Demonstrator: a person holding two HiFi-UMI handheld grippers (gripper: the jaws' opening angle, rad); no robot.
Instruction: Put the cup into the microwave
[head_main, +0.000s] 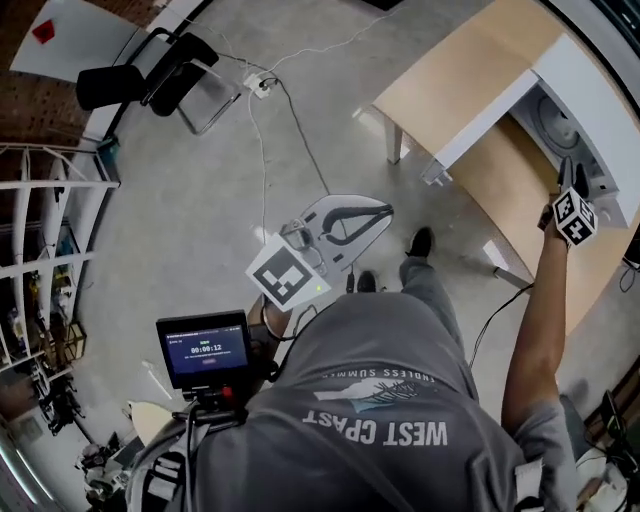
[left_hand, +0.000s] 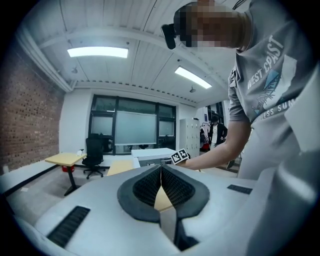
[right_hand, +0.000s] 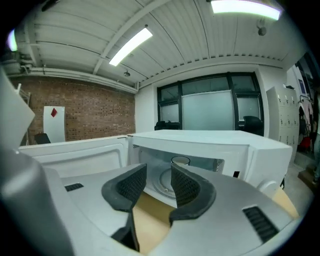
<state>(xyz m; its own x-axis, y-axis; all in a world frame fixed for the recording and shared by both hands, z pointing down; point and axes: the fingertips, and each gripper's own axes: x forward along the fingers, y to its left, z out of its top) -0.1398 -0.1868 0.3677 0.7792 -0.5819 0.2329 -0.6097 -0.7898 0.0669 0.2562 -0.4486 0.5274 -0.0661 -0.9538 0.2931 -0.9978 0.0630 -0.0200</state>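
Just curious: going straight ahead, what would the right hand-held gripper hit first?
Probably the inside of the open microwave, where the cup stands; depth is unclear.

bright ceiling strips (left_hand: 97, 51) — fisheye edges bent, dark corners

The microwave (right_hand: 215, 150) stands on the table (head_main: 470, 80), at your far right. Its door (right_hand: 75, 152) hangs open to the left of the opening. The cup (right_hand: 180, 161) stands inside the microwave, toward the back wall. Your right gripper (right_hand: 157, 175) is just before the opening, apart from the cup. Your left gripper (head_main: 340, 225) is near your body, well to the left of the table and over the floor. An office chair (head_main: 150, 75) stands at the far left, and a power strip (head_main: 262, 85) lies on the floor to its right.
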